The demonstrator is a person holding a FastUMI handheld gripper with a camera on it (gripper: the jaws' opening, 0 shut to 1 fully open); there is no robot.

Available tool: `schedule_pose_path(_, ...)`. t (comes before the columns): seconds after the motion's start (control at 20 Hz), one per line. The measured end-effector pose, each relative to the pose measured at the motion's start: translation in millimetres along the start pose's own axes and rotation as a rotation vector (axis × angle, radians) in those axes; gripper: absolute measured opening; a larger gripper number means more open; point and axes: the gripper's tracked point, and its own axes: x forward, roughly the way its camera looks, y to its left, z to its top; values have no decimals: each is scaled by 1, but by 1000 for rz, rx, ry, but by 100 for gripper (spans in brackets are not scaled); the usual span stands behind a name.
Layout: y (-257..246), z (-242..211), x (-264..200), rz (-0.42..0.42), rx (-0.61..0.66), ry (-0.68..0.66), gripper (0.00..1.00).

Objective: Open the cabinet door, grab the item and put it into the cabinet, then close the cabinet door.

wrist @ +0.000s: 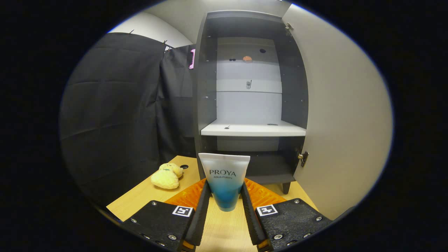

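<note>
With the cabinet [250, 101] taken as the reference, the gripper [225, 194] sits directly in front of its open front, over the wooden table [147, 196] on which the cabinet stands. Both fingers [202, 210] press against the lower sides of a tube [224, 180] — the jaws are closed to roughly the tube's width, and the tube is clamped between them. It is held upright with its cap end down and its flat crimped end up, clear of the table surface. Its upper edge lines up with the cabinet's lower compartment, though the tube is in front of the cabinet, not inside it.

The cabinet door [343, 115] is swung fully open to the cabinet's right side, with a hinge [303, 158] visible at the lower compartment. A pale shelf [252, 129] divides the interior into an upper and a lower compartment.

To the cabinet's left front, a yellow plush toy [167, 175] lies on the table — well apart from the tube. An orange ribbed mat [257, 192] lies on the table just before the cabinet's base, beneath the fingers.
</note>
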Motion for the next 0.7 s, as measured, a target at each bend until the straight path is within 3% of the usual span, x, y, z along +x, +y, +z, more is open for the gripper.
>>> schedule_pose_path(0.7,-31,82,62,-5,8,-32,52)
